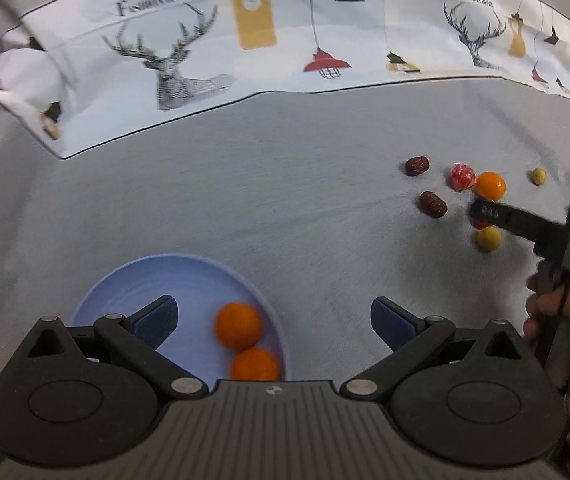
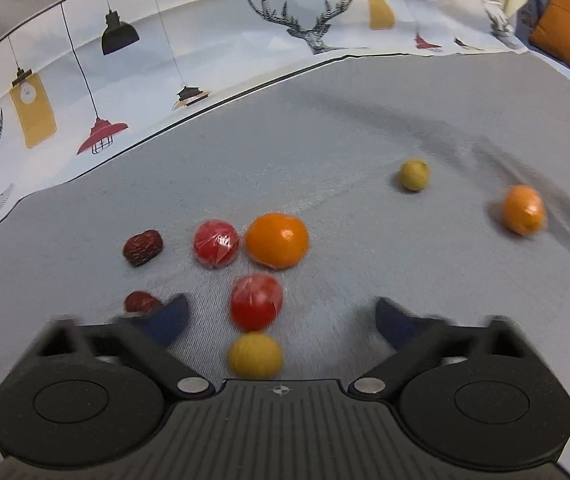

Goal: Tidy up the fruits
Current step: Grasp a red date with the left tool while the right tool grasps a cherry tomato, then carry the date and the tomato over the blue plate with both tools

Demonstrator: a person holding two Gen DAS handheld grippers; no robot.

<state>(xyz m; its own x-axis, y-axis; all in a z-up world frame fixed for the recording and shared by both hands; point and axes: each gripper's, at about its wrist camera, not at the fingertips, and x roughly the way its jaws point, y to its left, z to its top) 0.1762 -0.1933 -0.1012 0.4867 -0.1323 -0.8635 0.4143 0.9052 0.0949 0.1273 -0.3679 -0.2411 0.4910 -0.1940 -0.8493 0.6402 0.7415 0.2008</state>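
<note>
Glossy orange (image 2: 277, 241), matt woven cloth (image 2: 365, 128)

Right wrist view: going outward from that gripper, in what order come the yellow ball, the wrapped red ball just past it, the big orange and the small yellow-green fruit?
From the right gripper:
1. Yellow ball, between the fingers, closest in.
2. Wrapped red ball, just beyond it, centre.
3. Big orange, farther out, centre.
4. Small yellow-green fruit, farthest, off to the right.

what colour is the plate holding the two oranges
Light blue; the round plate shows best in the left wrist view.
</note>
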